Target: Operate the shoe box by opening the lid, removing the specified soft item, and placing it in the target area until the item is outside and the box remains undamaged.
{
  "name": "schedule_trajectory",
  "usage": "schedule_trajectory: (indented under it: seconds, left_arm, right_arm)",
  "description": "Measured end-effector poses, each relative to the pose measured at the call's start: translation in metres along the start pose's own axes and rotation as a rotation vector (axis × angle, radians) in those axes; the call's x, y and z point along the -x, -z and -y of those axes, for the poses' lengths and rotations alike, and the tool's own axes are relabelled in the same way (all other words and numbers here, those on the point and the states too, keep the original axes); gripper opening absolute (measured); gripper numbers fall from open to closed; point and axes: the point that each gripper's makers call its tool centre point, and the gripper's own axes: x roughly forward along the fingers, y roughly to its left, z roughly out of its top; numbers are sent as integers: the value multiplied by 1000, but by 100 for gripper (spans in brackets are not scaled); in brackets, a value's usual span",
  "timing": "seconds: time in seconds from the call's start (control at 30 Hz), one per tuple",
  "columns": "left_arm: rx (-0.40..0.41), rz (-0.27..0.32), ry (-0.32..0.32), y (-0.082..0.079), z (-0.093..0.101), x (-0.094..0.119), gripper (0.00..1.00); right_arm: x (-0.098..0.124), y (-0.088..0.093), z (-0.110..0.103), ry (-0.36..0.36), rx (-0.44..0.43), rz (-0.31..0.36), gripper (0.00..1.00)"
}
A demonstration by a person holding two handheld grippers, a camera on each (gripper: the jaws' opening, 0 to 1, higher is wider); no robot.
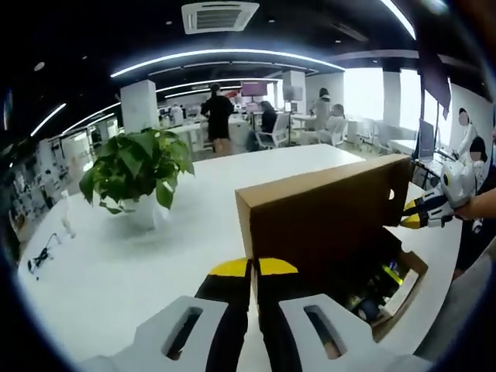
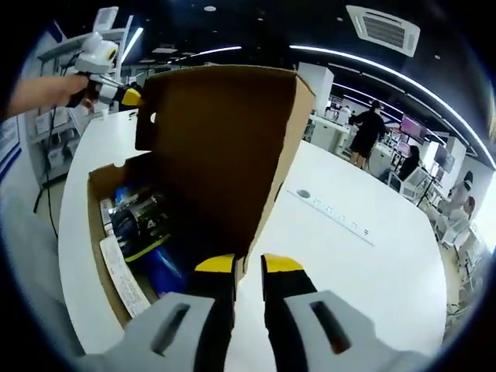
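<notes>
White table (image 1: 116, 263) spreads across the left gripper view, with a potted plant (image 1: 138, 167) standing at its left, well apart from the box. At the bottom of that view the left hand-held gripper (image 1: 253, 268) has its yellow-tipped jaws pinched nearly together on the near corner of the raised lid (image 1: 325, 213). The brown cardboard box (image 1: 403, 291) lies open to the right, with dark items (image 1: 376, 287) inside; which of them is the soft item cannot be told. At the far right edge the right hand-held gripper (image 1: 415, 213) meets the lid's other end.

In the right gripper view the left hand-held gripper (image 2: 128, 94) touches the lid's top left corner, held by a hand (image 2: 46, 89). Below it the box's (image 2: 93, 186) inside shows dark and blue packed things (image 2: 143, 225) and a white strip (image 2: 124, 275). The lid (image 2: 225, 147) stands upright. The right hand-held gripper (image 2: 248, 265) grips the lid's lower edge, jaws a narrow gap apart. A power strip (image 2: 329, 211) lies on the table (image 2: 372, 271) at right.
</notes>
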Motion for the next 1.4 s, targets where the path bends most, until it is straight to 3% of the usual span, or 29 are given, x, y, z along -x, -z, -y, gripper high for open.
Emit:
schedule_trajectory:
  seconds: [0.47,0.83,1.1,1.4]
  left_arm:
    - [17,11,5,-6,-5,-14,0]
    - [25,25,6,-8,-8,-22,0]
    - [64,17,9,3,-13,-23,5]
    - [71,-18,14,27,-10,-21,5]
  right_arm:
    - [-17,-4,5,8,-74,4,3]
    - [-17,-4,9,22,-69,4,0]
    - [-17,-3,9,18,-76,-3,0]
    - [-19,-4,11,13,-132,-11,0]
